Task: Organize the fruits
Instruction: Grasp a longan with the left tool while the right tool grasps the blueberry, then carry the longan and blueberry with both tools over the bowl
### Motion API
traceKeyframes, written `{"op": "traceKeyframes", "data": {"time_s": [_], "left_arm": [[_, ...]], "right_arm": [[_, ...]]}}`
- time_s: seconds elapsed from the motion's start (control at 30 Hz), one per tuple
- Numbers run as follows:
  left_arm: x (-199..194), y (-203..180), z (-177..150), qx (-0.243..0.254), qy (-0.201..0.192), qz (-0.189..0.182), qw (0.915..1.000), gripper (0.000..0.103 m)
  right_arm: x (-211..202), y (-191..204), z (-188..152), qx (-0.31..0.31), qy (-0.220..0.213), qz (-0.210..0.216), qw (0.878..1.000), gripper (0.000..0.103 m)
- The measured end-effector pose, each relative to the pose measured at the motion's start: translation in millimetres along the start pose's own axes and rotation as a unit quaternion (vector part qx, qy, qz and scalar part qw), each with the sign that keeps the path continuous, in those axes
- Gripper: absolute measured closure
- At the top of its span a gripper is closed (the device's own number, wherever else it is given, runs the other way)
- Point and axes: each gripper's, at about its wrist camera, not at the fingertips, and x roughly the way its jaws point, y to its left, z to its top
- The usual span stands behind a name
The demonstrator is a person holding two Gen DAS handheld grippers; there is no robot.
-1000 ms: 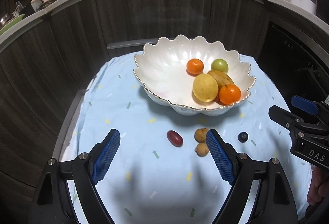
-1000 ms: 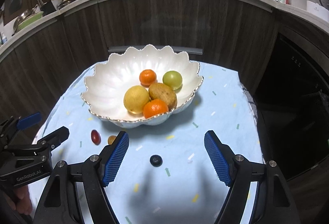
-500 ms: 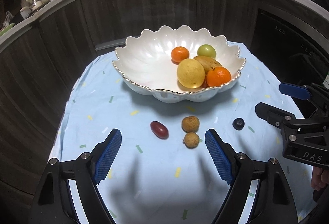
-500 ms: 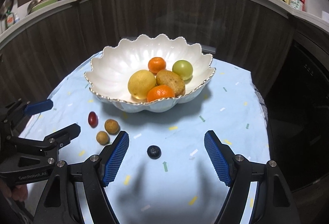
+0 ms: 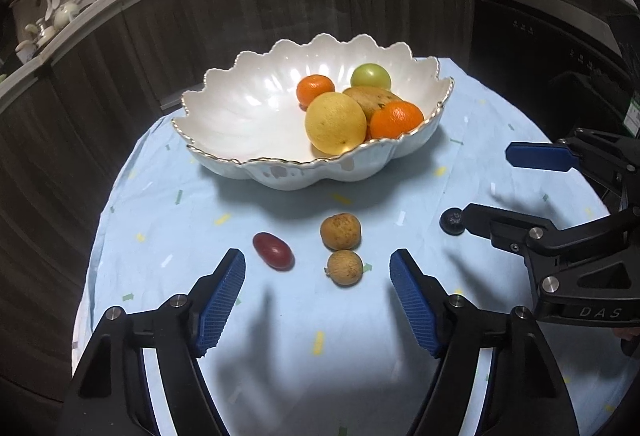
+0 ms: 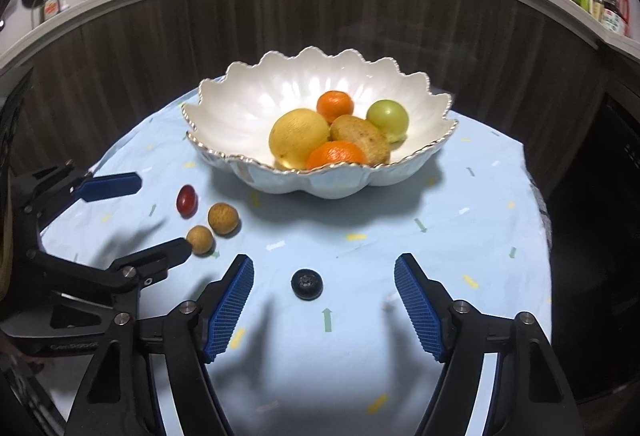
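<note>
- The bowl (image 6: 320, 172) sits at twelve o'clock on the surface (image 6: 460, 256).
- My right tool (image 6: 323, 300), closing on nothing yet, has the blueberry (image 6: 307, 284) just ahead, slightly toward eleven.
- My left tool (image 5: 318, 290), also closing and empty, faces two longans (image 5: 345, 268) at twelve.

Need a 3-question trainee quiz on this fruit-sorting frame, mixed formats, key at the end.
1. How many fruits lie loose on the light blue patterned tablecloth, outside the white scalloped gold-rimmed bowl?
2. True or false: the dark round blueberry lies ahead of the right gripper, between the lines of its two blue-padded fingers.
3. Which loose fruit lies nearest the left gripper's left finger? A) small red oval tomato B) larger tan round longan C) smaller tan round longan

Key: 1. Four. 2. True; the jaws are closing, pads not touching it. 3. A.
</note>
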Motion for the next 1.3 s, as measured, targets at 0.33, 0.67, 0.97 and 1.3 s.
{"op": "traceKeyframes", "data": {"time_s": [0.33,0.67,0.97,1.3], "left_arm": [[18.5,-6.5,-4.6,0.008,0.018,-0.012,0.9997,0.043],[33.0,-7.8,-6.1,0.002,0.034,-0.024,0.9991,0.055],[36.1,-7.1,-3.3,-0.005,0.035,-0.040,0.9986,0.068],[36.2,-6.5,-3.2,-0.012,0.036,-0.051,0.9980,0.079]], "right_arm": [[17.3,-0.3,-5.6,-0.009,0.011,0.021,1.000,0.042],[30.5,0.1,-9.3,-0.009,0.021,0.040,0.999,0.050],[39.9,-4.2,-8.9,0.004,0.037,0.057,0.998,0.069],[39.7,-3.7,-8.7,0.002,0.037,0.056,0.998,0.081]]}}
